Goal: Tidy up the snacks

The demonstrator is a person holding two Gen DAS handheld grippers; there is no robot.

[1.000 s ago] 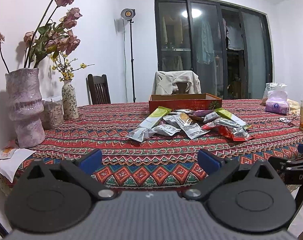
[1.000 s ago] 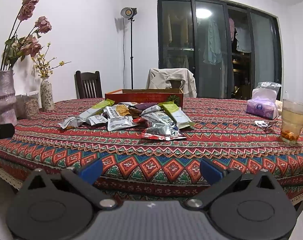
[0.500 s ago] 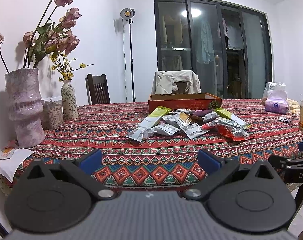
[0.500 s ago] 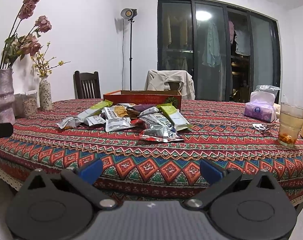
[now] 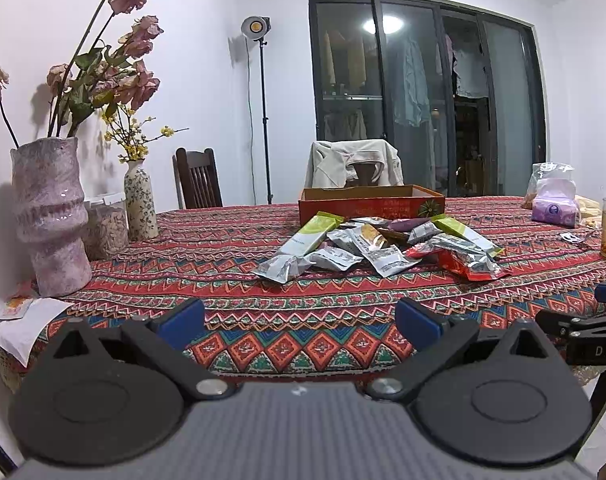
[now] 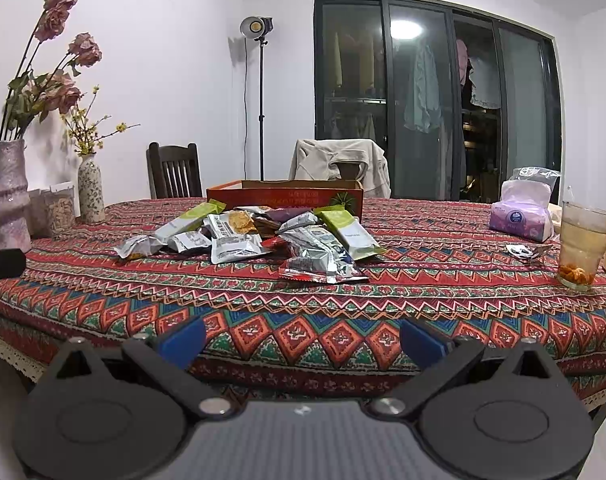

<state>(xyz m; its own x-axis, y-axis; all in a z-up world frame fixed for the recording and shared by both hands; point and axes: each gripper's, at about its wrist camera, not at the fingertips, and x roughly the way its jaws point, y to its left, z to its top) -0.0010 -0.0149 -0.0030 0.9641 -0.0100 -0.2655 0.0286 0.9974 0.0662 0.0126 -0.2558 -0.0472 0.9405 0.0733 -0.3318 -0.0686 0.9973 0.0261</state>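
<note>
A pile of snack packets (image 5: pixel 377 246) lies on the patterned tablecloth, silver, green and red ones; it also shows in the right wrist view (image 6: pixel 259 238). Behind it stands a shallow red cardboard box (image 5: pixel 371 204), also in the right wrist view (image 6: pixel 285 198). My left gripper (image 5: pixel 299 322) is open and empty, held before the table's near edge, well short of the pile. My right gripper (image 6: pixel 301 338) is open and empty, also at the near edge. The right gripper's side shows at the far right of the left wrist view (image 5: pixel 583 326).
A large pink vase (image 5: pixel 49 216), a jar and a small flowered vase (image 5: pixel 140 200) stand at the left. A tissue pack (image 6: pixel 521 214) and a glass of drink (image 6: pixel 583 250) stand at the right. Two chairs stand behind the table.
The right gripper has risen and moved a little closer to the table, so the snacks look lower and larger. The left gripper has barely moved.
</note>
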